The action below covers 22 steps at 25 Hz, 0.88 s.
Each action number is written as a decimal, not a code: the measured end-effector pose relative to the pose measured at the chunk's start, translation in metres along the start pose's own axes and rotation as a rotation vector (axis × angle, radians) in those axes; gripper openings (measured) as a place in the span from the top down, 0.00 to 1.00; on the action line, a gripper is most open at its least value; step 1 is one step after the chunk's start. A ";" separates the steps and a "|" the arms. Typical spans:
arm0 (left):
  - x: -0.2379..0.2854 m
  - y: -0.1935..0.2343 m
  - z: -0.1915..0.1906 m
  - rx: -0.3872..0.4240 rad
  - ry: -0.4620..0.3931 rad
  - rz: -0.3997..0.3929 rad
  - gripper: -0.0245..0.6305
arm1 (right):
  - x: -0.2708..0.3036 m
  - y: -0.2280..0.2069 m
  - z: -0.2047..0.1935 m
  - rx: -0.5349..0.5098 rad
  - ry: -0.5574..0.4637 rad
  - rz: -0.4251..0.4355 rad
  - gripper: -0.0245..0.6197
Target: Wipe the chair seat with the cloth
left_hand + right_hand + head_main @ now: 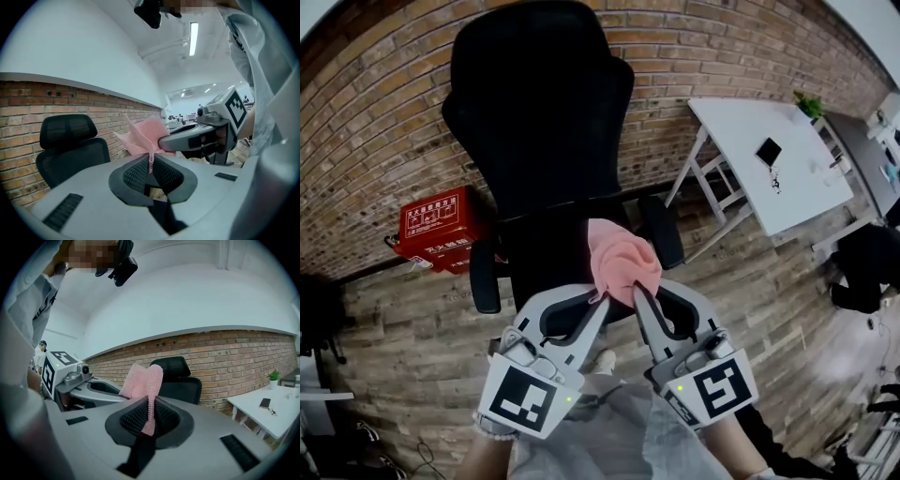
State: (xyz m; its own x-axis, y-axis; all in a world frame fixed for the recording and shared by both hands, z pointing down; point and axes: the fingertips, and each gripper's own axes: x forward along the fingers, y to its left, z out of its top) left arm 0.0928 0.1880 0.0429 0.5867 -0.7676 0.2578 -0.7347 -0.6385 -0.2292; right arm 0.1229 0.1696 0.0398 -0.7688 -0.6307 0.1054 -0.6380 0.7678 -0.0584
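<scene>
A: What does the head view show?

B: Both tools are up in front of the black chair [539, 122]. The left gripper [602, 300] and the right gripper [638, 293] meet tip to tip on a pink cloth [622, 258]. The cloth bunches upward between them and shows over the front right part of the seat [534, 258].

A: And around the chair?

B: The chair stands against a brick wall [384, 103], on a wood-plank floor [412, 347]. A red box [441, 228] sits at the foot of the wall to its left. A white table [797, 192] to the right carries a phone [769, 150], with a plant [811, 105] at its far corner.

A: What about the left gripper view?

B: Its jaws [151, 164] are pressed nearly together with a thin fold of the cloth [145, 133] pinched between the pads. The right gripper [164, 141] reaches in from the right and touches the same cloth. The chair [70, 150] is at the left, well behind it, and a ceiling light [193, 37] shows above.

A: And the right gripper view?

B: Those jaws [151, 411] are likewise clamped on a strip of the cloth [143, 380], which stands up above them. The left gripper [117, 397] comes in from the left. The chair [176, 378] stands behind, and the table [267, 413] and plant [273, 377] are at the right.
</scene>
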 end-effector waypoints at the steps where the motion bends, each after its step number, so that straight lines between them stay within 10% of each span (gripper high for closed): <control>1: 0.001 0.000 0.001 -0.002 0.002 0.003 0.91 | 0.000 -0.001 0.000 0.001 0.002 0.003 0.88; 22: 0.047 0.030 -0.031 -0.022 0.063 -0.057 0.91 | 0.038 -0.038 -0.030 0.072 0.063 -0.051 0.88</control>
State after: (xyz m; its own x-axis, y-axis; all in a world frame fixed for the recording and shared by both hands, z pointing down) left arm 0.0876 0.1343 0.0767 0.6055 -0.7247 0.3287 -0.7084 -0.6791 -0.1922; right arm 0.1197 0.1196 0.0762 -0.7325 -0.6588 0.1717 -0.6794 0.7235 -0.1224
